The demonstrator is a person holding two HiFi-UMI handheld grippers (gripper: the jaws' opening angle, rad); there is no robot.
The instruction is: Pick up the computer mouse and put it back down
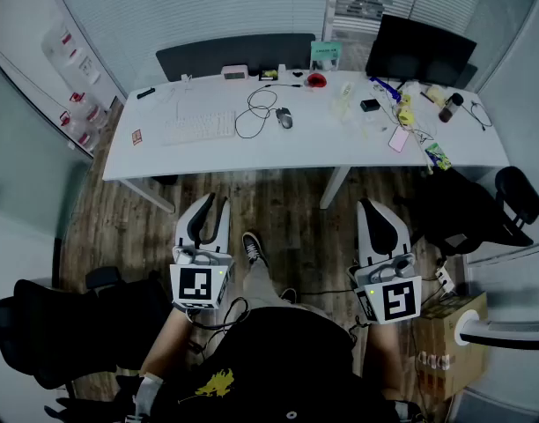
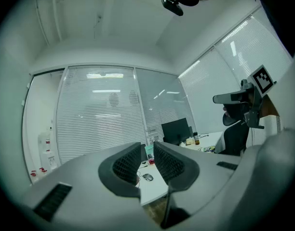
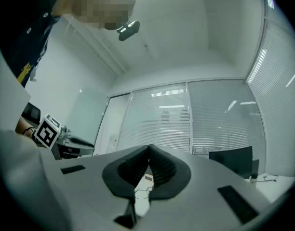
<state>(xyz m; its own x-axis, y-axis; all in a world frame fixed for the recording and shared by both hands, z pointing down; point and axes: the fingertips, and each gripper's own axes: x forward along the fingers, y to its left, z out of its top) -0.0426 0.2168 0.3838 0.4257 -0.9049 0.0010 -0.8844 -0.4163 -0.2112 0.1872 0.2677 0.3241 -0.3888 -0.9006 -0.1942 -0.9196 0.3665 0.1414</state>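
Task not started. Mouse (image 1: 284,118) sat untouched on desk (image 1: 252,148), w/ its cable looped beside it. Both grippers were held well short of desk: L gripper (image 1: 215,205) jaws slightly apart, empty; R gripper (image 1: 366,205) jaws together, empty. Approach, grasp, lift & set-down all remained.

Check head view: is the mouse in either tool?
No: the mouse lies on the desk right of the keyboard, while the left tool and right tool are both back from the desk.
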